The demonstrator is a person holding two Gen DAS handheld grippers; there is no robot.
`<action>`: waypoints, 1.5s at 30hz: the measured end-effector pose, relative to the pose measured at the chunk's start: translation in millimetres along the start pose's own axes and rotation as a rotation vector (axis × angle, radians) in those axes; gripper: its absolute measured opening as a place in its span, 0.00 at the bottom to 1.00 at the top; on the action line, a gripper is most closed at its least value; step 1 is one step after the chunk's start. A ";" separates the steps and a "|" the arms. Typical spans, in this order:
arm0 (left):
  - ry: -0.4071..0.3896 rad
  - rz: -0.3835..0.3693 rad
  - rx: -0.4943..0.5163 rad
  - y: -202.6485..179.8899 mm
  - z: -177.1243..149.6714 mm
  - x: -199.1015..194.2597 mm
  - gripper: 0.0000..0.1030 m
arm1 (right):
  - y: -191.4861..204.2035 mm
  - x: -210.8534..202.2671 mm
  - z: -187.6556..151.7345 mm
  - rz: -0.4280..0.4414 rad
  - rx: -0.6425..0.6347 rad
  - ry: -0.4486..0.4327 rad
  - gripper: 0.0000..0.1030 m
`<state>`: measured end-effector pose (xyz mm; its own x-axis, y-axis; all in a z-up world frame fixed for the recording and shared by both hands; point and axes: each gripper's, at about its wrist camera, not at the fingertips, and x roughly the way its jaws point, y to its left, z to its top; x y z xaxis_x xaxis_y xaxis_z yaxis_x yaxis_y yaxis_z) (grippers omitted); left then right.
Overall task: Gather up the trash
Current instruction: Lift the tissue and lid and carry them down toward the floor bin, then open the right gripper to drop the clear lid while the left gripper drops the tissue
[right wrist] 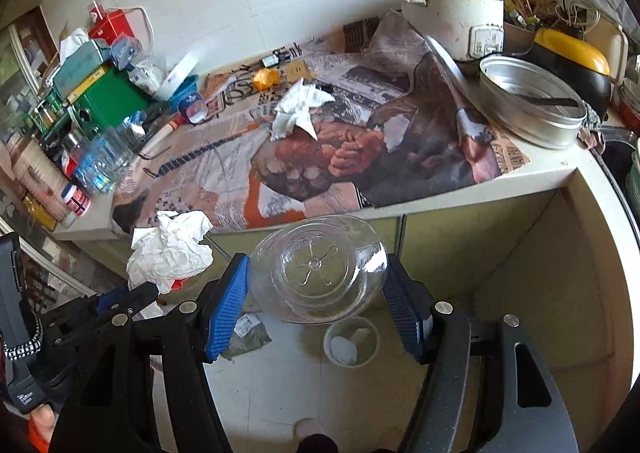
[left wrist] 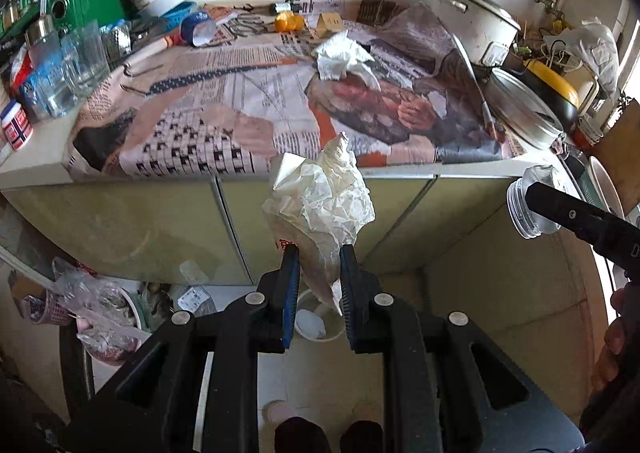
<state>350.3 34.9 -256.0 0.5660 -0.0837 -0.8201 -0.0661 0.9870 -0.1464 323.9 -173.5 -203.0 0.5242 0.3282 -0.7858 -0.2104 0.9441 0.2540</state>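
Meanwhile left fingers pinch red-printed crumpled paper; right fingers clamp unlabelled clear bottle.

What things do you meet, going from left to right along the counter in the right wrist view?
Green box → orange round fruit → crumpled white tissue → white rice cooker with lid → round metal pan → yellow and black appliance.

white crumpled paper, clear bottle

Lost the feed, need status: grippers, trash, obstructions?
Left gripper shut on crumpled paper. Right gripper shut on clear bottle. Bin below, unobstructed.
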 end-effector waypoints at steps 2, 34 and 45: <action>0.028 0.001 -0.024 -4.0 -14.1 24.6 0.18 | -11.9 20.0 -12.6 -0.002 -0.006 0.035 0.61; 0.273 0.100 -0.111 33.4 -166.3 302.3 0.18 | -50.0 296.9 -151.6 0.067 -0.095 0.414 0.63; 0.312 0.038 -0.075 12.9 -158.9 330.2 0.40 | -82.4 280.8 -133.8 0.046 -0.037 0.373 0.63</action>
<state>405.8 -1.8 -616.6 0.2833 -0.0968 -0.9541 -0.1494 0.9783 -0.1437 378.0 -163.4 -520.0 0.1780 0.3290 -0.9274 -0.2598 0.9247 0.2782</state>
